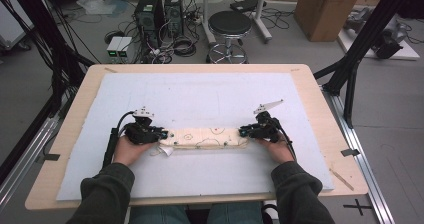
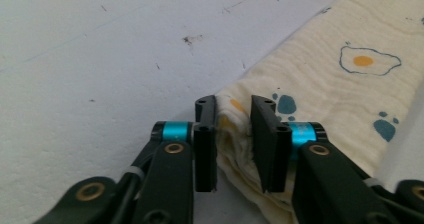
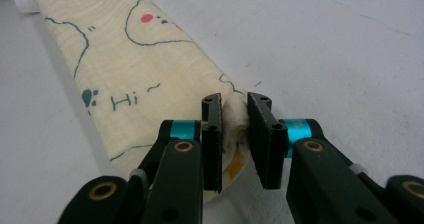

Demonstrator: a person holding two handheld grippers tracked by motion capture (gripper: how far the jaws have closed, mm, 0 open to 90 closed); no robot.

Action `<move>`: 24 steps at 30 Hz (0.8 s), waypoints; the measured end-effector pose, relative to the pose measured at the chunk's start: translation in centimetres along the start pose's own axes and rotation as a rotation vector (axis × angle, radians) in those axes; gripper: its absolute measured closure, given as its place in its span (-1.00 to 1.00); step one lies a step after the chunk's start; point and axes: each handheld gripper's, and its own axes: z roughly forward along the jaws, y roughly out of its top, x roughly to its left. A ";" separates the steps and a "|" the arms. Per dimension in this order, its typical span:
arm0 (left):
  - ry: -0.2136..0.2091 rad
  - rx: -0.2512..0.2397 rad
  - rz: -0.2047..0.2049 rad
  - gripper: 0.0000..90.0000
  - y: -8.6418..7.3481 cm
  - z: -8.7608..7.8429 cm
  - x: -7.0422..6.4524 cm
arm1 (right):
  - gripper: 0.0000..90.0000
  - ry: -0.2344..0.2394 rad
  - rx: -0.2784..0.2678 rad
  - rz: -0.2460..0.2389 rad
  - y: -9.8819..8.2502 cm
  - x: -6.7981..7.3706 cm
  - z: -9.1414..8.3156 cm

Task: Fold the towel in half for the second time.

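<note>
A wooden table covered by a pale blue-white foam sheet takes up the middle of the high view, with computer towers, a black stool and a cardboard box on the grey floor along the top of the frame.

At the lower left of centre, the left gripper rests low on the sheet, held in a hand with a dark green sleeve behind it. In the left gripper view its jaws are pinched onto the bunched end of the folded cloth, the fabric squeezed between the two black pads.

The cloth lies as a long narrow band across the middle of the sheet, just below the frame's centre, stretched between the two grippers. It is cream-coloured and softly crinkled, printed with fried eggs, blue paw marks, thin dark outlines with red dots and the word "Hi". A small white tag sticks out near its left end.

At the lower right of centre, the right gripper is clamped on the cloth's other end, a thick fold caught between its jaws.
</note>
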 end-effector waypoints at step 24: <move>0.114 -0.091 -0.019 0.81 2.8 0.3 1.5 | 0.78 -0.100 -0.025 -0.013 3.8 -1.3 -0.6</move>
